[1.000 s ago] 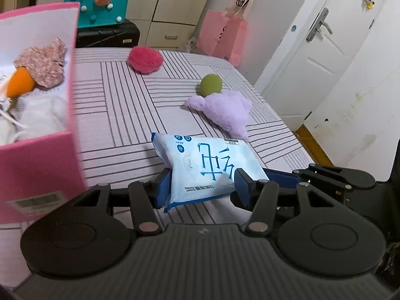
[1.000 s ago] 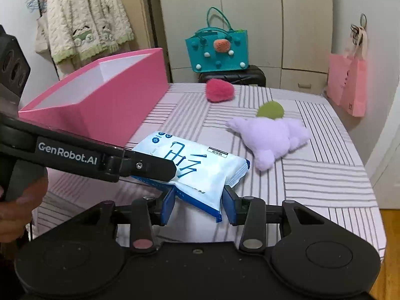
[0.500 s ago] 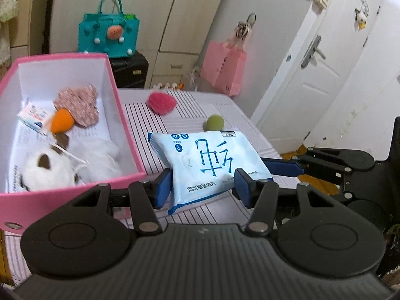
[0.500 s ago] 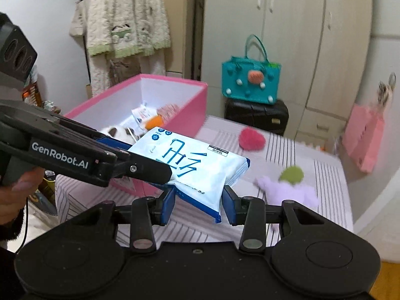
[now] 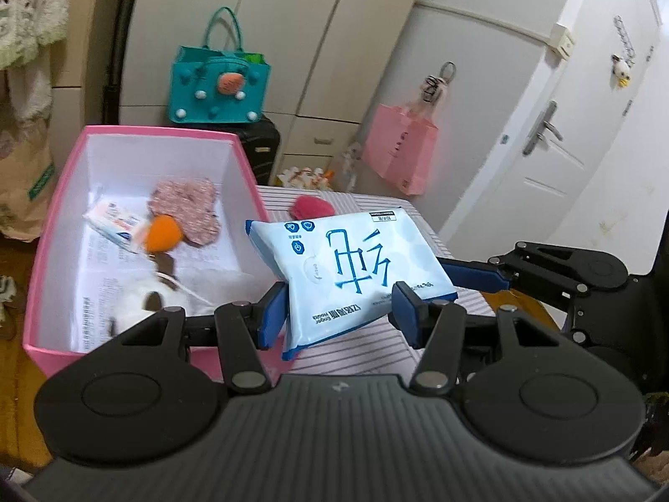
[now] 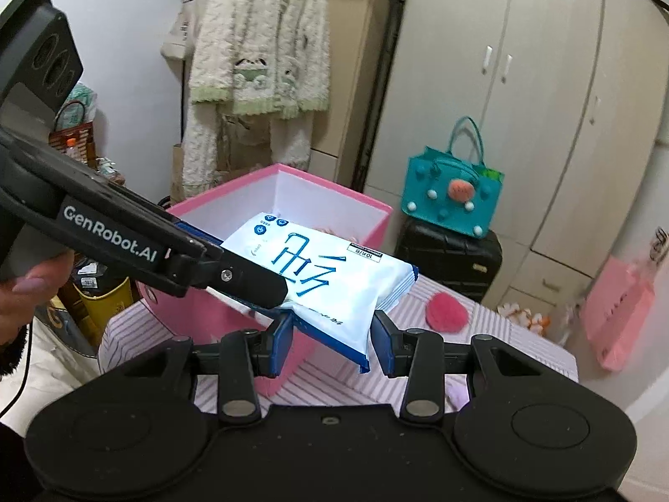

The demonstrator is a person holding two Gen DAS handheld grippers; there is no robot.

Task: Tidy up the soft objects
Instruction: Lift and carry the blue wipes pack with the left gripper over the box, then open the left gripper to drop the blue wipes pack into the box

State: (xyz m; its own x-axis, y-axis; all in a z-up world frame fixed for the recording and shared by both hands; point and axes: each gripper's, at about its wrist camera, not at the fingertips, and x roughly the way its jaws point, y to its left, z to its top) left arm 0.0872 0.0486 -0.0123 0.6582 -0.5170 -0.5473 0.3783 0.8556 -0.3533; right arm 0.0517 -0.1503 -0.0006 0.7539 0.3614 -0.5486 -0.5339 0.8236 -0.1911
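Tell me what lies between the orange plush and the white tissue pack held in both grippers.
In the left wrist view, only the pink box's right wall separates the orange plush from the tissue pack.

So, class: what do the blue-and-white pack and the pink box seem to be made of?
The pack looks like thin, glossy plastic film: it creases and dents between the grippers. The pink box looks like matte card: stiff, straight walls, white inside.

My right gripper is clamped on the near end of the blue-and-white wipes pack, and my left gripper pinches it from the side. Pack's up in the air by the pink box, with the red pom-pom on the striped cover.
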